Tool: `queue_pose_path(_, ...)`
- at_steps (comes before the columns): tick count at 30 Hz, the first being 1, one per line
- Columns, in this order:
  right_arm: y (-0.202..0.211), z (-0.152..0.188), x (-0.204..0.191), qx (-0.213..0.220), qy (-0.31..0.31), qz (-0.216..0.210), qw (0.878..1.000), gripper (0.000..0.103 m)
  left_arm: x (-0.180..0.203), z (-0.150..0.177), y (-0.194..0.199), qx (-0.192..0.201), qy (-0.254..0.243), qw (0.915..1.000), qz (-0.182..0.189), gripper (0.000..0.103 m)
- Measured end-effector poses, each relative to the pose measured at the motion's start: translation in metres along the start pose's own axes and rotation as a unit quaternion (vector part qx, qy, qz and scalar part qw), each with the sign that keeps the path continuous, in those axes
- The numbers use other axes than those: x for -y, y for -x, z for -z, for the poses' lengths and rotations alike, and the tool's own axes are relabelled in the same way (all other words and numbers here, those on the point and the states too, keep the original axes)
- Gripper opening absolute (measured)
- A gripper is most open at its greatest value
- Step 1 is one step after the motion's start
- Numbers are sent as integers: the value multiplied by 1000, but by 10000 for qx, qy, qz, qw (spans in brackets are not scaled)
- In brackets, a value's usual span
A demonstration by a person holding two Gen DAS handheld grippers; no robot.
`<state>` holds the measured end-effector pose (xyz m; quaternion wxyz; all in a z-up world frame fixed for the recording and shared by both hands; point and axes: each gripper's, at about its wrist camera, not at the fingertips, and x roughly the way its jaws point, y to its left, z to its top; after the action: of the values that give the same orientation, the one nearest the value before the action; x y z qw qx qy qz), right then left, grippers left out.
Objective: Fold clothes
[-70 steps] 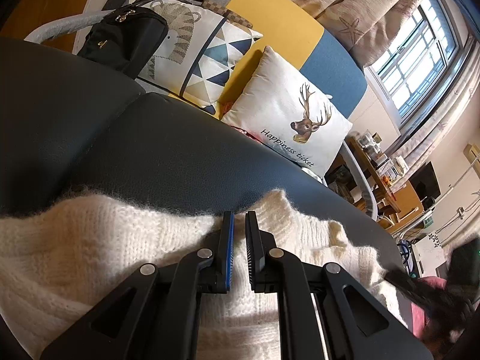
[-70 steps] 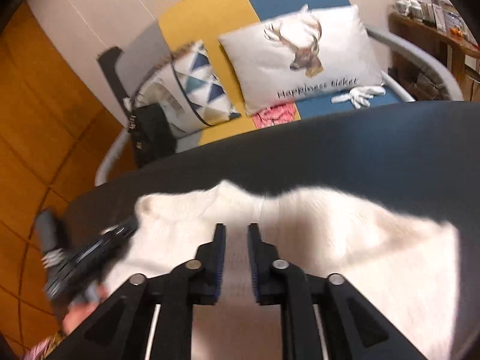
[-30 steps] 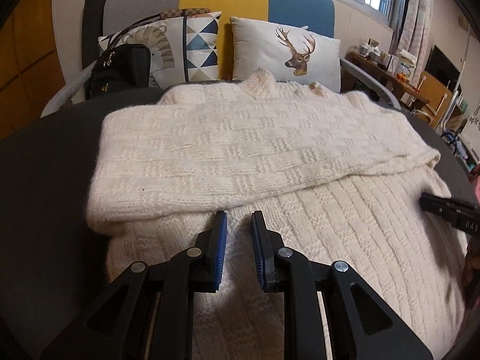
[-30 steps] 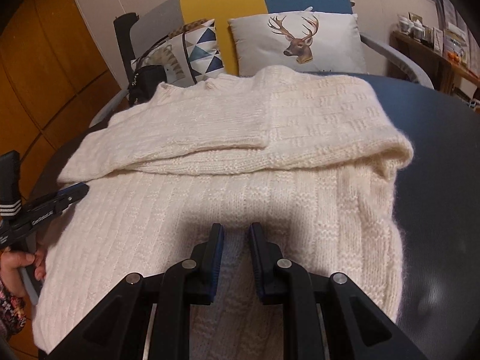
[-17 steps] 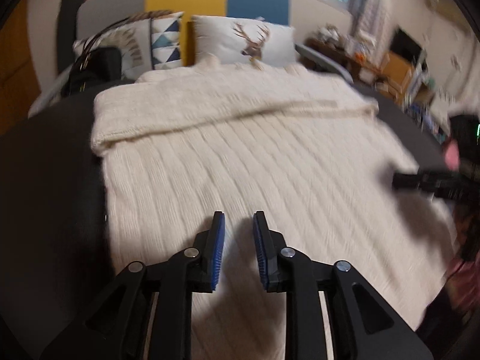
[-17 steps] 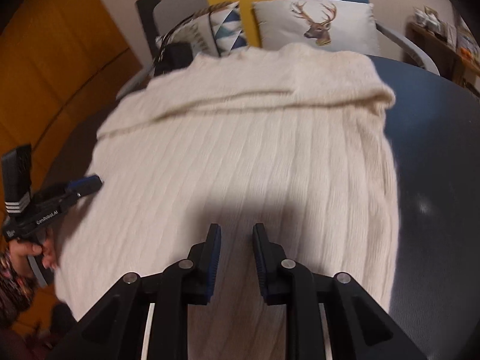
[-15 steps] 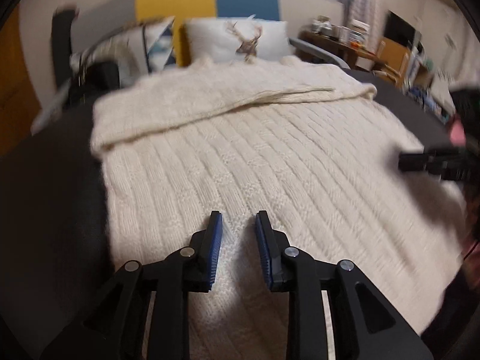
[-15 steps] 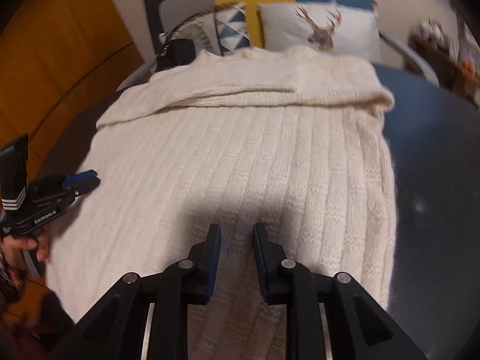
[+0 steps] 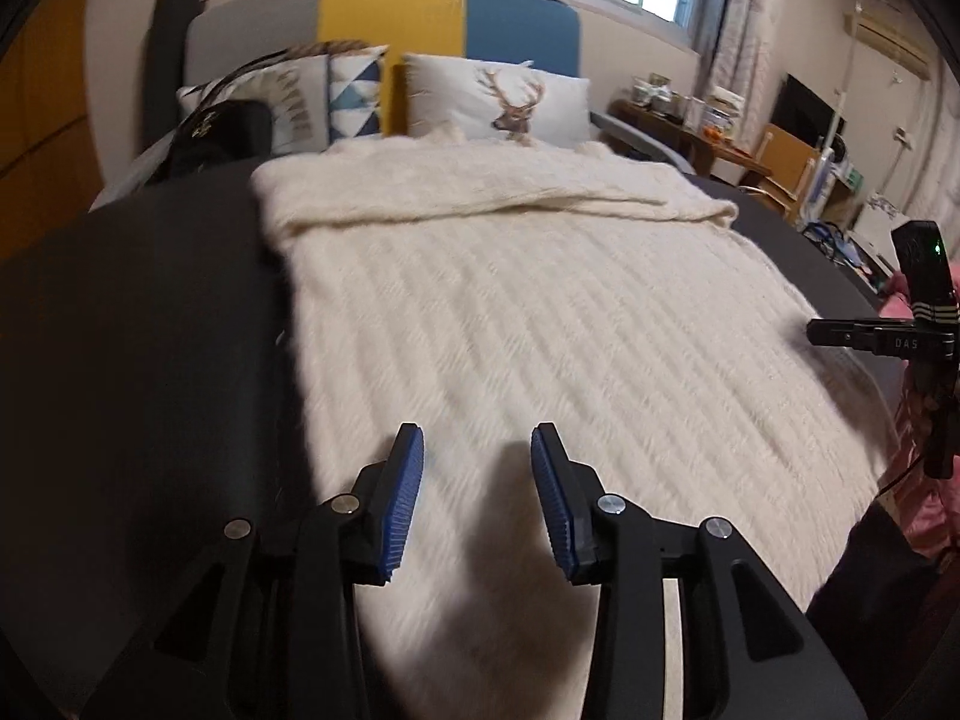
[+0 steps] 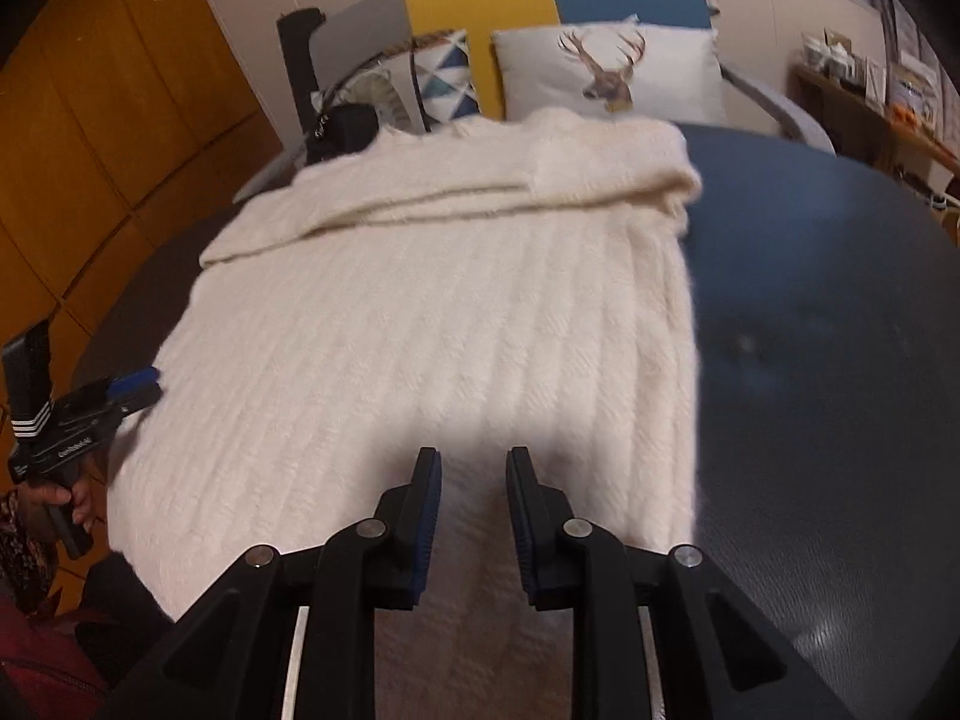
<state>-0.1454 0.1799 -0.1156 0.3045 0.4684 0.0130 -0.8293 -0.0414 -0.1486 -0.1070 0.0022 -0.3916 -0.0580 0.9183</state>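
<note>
Sweater (image 9: 540,312) now lies with sleeves folded across its far end; my left hand-held gripper (image 9: 477,498) has just been opening, empty, my right (image 10: 474,516) slightly apart, both back at the near hem.

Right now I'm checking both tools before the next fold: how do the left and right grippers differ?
The left gripper has its jaws plainly apart, having just been opening; the right gripper has a narrower gap. The left sits over the sweater near its left edge, the right near its right edge by the bare table. Both are angled down over the sweater's near end, with nothing gripped.
</note>
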Motion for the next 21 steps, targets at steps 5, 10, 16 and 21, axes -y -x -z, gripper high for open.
queue_pose_path(5, 4, 16, -2, 43, 229, 71, 9997, 22, 12, 26, 13, 156, -462, 9988, -108, 50)
queue_pose_path(10, 34, 32, 8, 51, 139, -73, 9999, 22, -9, 33, 35, 91, 188, 9989, 414, 50)
queue_pose_path(16, 63, 57, 46, -16, -607, -554, 9966, 22, -54, 49, 48, -214, 1441, 9805, 1320, 50)
queue_pose_path(21, 74, 74, 75, -181, -1303, -833, 9878, 23, -61, 64, 48, -498, 1772, 9652, 1858, 51)
